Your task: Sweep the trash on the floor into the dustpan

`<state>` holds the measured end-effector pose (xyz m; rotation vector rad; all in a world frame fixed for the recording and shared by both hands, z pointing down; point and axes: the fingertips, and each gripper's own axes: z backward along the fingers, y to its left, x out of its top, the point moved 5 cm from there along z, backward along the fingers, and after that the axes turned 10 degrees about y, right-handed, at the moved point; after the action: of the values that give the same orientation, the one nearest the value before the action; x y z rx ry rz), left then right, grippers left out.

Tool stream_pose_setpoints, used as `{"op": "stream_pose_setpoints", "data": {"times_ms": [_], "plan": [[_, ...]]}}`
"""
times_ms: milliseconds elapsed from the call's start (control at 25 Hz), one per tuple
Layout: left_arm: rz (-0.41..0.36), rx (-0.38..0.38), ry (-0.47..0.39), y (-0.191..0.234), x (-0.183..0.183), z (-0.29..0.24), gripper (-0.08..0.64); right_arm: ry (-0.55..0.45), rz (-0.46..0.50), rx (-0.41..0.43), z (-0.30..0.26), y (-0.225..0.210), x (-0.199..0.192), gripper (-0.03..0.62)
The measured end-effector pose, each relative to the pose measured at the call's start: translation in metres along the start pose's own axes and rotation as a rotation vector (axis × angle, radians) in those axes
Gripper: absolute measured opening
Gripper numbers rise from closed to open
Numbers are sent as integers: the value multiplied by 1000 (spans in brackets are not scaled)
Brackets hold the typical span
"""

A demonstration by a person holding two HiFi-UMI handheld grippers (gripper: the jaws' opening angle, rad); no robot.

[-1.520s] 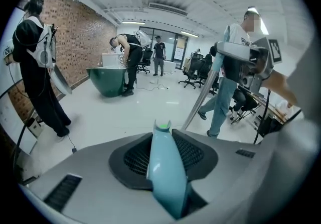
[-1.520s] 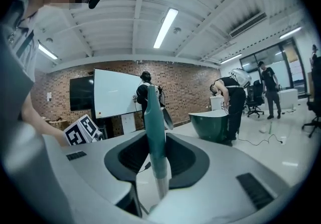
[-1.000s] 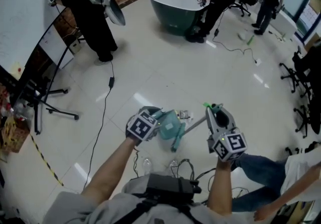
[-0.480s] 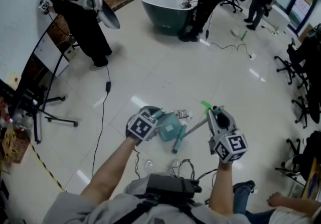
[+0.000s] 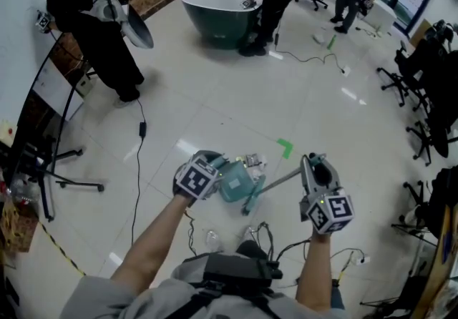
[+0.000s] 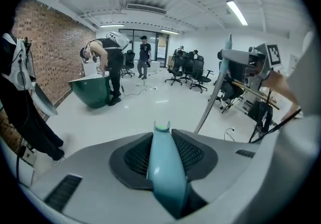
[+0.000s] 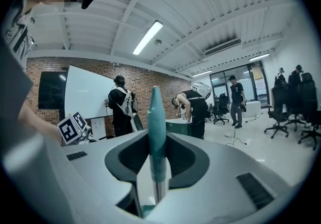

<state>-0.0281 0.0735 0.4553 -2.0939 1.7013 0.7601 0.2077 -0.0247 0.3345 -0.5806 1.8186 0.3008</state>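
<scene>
Centrally, near the wearer, the left gripper [image 5: 212,167] is clamped on the handle of the teal dustpan [image 5: 236,182], and the right gripper [image 5: 315,165] grasps the broom [image 5: 275,183], whose shaft slants left to the pan. Small trash [image 5: 255,162] lies just beyond the pan's far edge. Farther off are a green tape mark [image 5: 285,146], a black cable [image 5: 138,156] at left, and a green bathtub [image 5: 215,13] with people [image 5: 96,17] nearby.

Glossy, smooth tiled floor [image 5: 215,110] (bright glare patches); dustpan [image 5: 235,180] smooth teal plastic; broom handle [image 5: 279,180] bare metal, plastic grip; wall [image 6: 45,42] rough brick.
</scene>
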Motion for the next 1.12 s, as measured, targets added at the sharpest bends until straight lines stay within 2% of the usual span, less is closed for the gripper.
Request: {"op": "stream_pose_setpoints", "data": {"times_ms": [200,360,560,800,960,1120], "plan": [[-41,-9,26,22,11,-11,120,24,-24,-52,-11,-19,-19,92],[-52,-18,87,52,10,-40,120,70,-71,-100,-33,-46,-44,92],[-131,-56,124,74,16,-82,121,86,-128,-122,-46,-87,-81,94],[-177,-47,206,125,23,-125,118,146,-200,-280,-69,-123,-118,92],[-245,-62,239,156,47,-144,117,197,-182,-352,-96,-131,-128,92],[-344,-112,291,167,60,-172,117,246,-177,-431,-135,-130,-141,92]]}}
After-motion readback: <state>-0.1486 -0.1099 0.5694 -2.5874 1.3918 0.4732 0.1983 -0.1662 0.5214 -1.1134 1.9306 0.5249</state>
